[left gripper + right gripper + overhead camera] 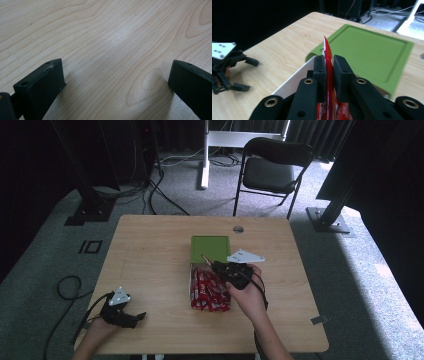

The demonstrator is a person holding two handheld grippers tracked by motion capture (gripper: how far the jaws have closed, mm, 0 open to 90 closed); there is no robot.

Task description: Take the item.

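Observation:
My right gripper (329, 65) is shut on a thin red packet (327, 53), which stands on edge between its pads and pokes out past them. In the high view the same right gripper (210, 264) hovers over the top right of a white box (191, 270) full of red packets (207, 292), just below the green lid (210, 249). My left gripper (137, 317) rests near the table's front left corner. Its jaws stand wide apart in the left gripper view, left gripper (116, 82) with only bare wood between them.
The wooden table (150, 250) has a cable hole (238, 229) near its far edge. A black folding chair (272, 167) stands beyond the table. A white desk leg (204, 155) and floor cables lie farther back. Black frame posts flank the table.

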